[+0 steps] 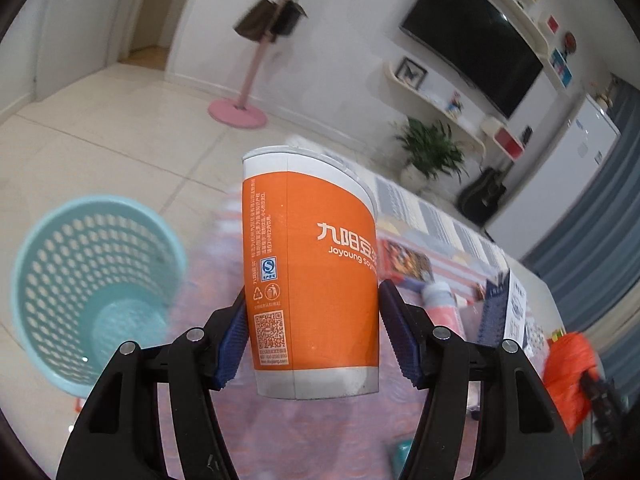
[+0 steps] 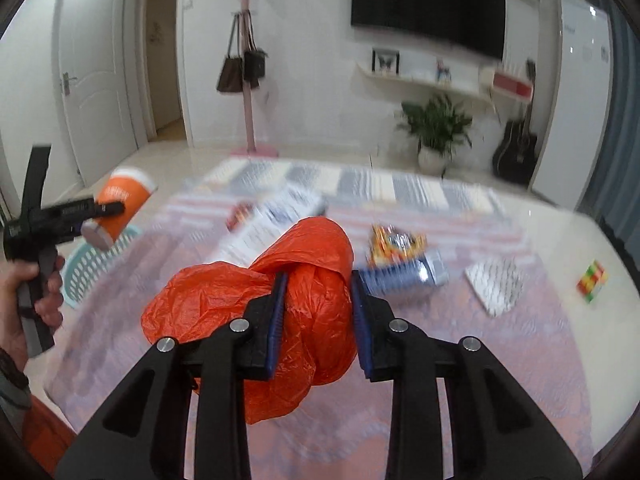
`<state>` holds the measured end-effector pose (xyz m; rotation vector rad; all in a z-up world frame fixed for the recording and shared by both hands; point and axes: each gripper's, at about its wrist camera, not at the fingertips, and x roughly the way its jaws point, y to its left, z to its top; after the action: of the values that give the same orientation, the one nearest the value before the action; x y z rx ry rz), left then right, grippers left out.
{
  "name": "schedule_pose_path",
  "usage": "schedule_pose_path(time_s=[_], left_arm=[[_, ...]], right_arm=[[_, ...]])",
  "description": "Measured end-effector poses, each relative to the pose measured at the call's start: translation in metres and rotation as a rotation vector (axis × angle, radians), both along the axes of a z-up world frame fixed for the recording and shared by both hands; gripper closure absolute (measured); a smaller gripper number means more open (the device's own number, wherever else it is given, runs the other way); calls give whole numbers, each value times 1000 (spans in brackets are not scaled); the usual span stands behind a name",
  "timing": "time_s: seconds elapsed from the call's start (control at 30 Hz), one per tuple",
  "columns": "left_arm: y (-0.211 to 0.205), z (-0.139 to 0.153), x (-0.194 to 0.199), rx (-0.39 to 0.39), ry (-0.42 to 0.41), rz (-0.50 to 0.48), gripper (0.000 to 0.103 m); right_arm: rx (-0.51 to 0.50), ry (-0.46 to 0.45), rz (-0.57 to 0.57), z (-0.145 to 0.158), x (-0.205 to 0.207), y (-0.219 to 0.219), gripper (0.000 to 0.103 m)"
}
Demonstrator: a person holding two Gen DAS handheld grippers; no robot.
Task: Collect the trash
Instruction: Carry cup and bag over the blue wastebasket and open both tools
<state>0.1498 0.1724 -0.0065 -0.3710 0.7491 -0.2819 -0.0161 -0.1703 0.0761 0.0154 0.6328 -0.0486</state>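
Orange paper cup (image 1: 312, 272) held aloft; crumpled orange plastic bag (image 2: 288, 304) clamped above table.

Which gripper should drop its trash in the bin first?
Left. Its gripper holds the orange cup beside the blue basket; the right gripper holds the orange bag over mid-table.

My left wrist camera sat right behind its fingers, close on the paper cup (image 1: 312, 272), and looked down past the table edge to the blue basket (image 1: 96, 292) at lower left. My right wrist camera faced across the table (image 2: 540, 340), the orange bag (image 2: 316, 280) filling its centre. Both views shared the far wall: the television (image 1: 476, 36) (image 2: 428, 4), the potted plant (image 1: 432, 152) (image 2: 436, 128) and the pink coat stand (image 1: 244, 92) (image 2: 250, 80).
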Motion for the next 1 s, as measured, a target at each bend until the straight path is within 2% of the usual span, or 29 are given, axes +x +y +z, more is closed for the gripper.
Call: schedule_pose_path(time_s=[0.07,0.17,0.33,0.57,0.67,0.8,1.0], left_arm=[[17,8,-4,0,-17,33,43],[51,16,-8,-12,-33,93,43],[92,17,-6,-10,-27,183,43],[137,11,-6,59,2,295,44],[155,4,0,87,39,332,52],[175,-10,10,63,107,361,54],[187,-35,19,58,194,365,55]], right_arm=[[-4,-54,43,22,4,23,76],[-2,-88,130,44,24,61,76],[-27,-96,255,51,70,140,76],[17,-14,381,22,139,224,76],[13,29,423,3,164,261,76],[15,98,459,-25,186,299,76],[32,183,473,-63,207,326,76]])
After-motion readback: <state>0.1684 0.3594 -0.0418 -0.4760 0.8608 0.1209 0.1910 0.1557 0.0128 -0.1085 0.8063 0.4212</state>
